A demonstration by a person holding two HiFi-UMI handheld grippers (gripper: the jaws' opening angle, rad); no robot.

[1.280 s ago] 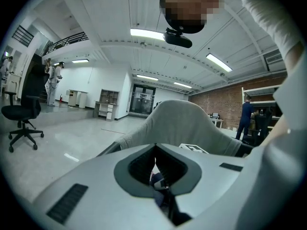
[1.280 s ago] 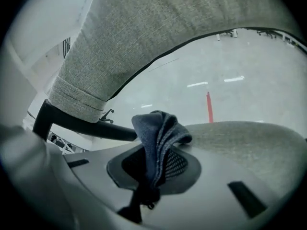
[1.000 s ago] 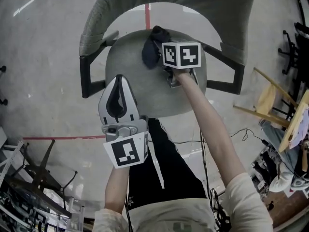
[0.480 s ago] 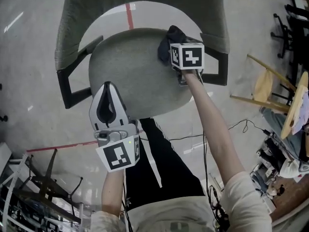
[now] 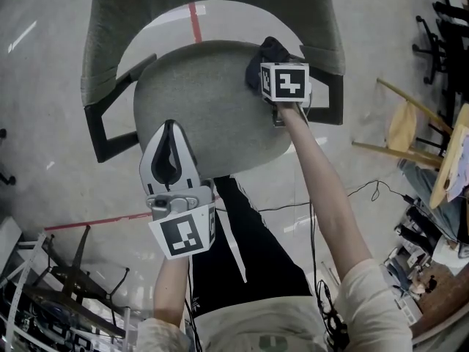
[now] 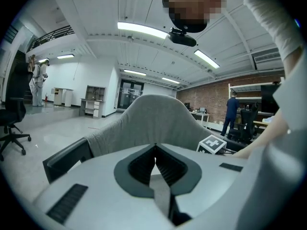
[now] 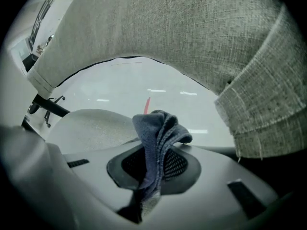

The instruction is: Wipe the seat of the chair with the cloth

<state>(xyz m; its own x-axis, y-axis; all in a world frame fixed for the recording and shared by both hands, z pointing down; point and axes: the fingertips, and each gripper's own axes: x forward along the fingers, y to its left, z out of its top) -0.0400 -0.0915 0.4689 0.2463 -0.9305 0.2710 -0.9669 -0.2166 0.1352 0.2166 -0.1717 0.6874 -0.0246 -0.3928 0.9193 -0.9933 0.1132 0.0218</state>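
Observation:
A grey fabric chair with a round seat (image 5: 198, 101) and curved backrest (image 5: 117, 20) stands below me. My right gripper (image 5: 265, 63) is at the seat's back right edge, shut on a dark blue cloth (image 5: 262, 59) that bunches up between the jaws (image 7: 158, 138). The backrest (image 7: 192, 32) arches over it and the seat (image 7: 91, 126) lies to its left. My left gripper (image 5: 170, 139) hovers over the seat's front edge, shut with nothing in it; in the left gripper view its jaws (image 6: 154, 150) point at the backrest (image 6: 153, 119).
Black armrests (image 5: 110, 134) flank the seat on both sides. Red tape (image 5: 196, 12) marks the grey floor. A yellow wooden frame (image 5: 410, 134) and clutter stand at the right, black metal legs (image 5: 66, 277) at the lower left. People stand far off in the room.
The right gripper has dragged the cloth from the back middle of the seat to its back right edge. The left gripper has stayed over the front edge.

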